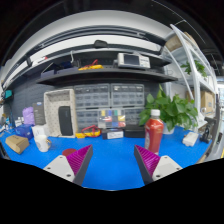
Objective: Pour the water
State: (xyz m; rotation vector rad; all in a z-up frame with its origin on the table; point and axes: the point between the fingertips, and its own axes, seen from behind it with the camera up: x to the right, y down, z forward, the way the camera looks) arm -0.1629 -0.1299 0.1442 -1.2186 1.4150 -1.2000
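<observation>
A bottle of red liquid with a white cap [154, 131] stands upright on the blue tabletop [110, 160], beyond my right finger and a little to its right. My gripper [112, 161] hovers low over the table, open, with only bare blue surface between the two magenta pads [146, 160]. No cup or other vessel for the water is plainly visible.
A green leafy plant [178, 108] stands behind the bottle. Small items, a white box [115, 133] and colourful objects [90, 131], line the back of the table under a drawer cabinet [108, 103]. At the left are a white container [41, 139] and a brown box [17, 144].
</observation>
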